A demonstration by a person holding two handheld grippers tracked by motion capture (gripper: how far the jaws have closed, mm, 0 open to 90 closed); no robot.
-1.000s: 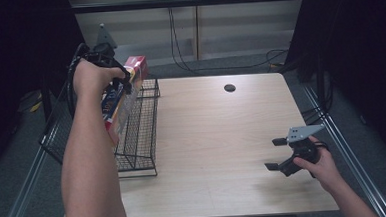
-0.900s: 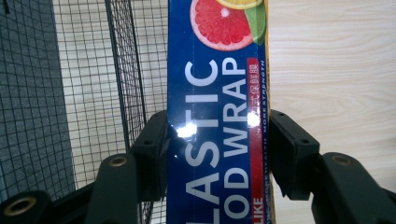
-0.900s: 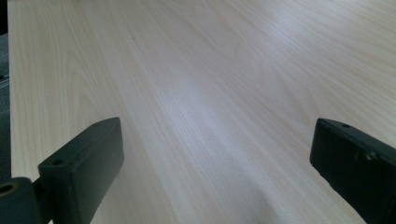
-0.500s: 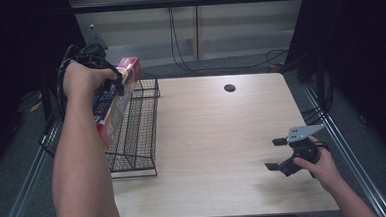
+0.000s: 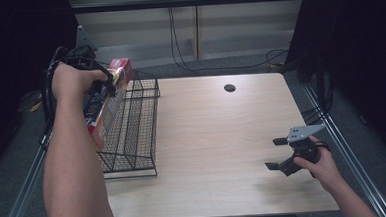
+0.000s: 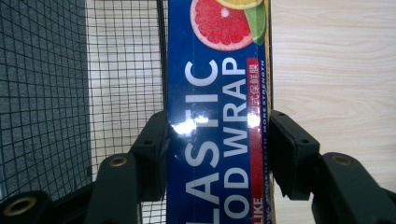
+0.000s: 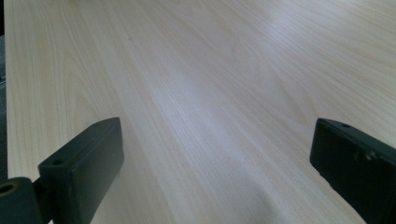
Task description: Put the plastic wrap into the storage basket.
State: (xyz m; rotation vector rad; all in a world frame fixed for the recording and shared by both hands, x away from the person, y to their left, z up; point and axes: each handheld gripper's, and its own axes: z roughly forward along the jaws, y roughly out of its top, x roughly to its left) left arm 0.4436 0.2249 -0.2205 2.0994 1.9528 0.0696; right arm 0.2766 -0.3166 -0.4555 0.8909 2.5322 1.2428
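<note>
Black wire forms the basket standing on the pale wooden table, just below and beside the left gripper; through its mesh only tabletop shows, and nothing can be seen lying inside. The left gripper is clenched on a long blue box of plastic wrap, its jaws pressing the box's two narrow sides. The box is held in the air over the basket's left rim, its long axis running straight away from the jaws, the end with the printed citrus slice farthest from them. In the high view it slants, red end up and away from the person. The right gripper hovers low over bare table, well apart from the basket, jaws spread wide and holding nothing.
</note>
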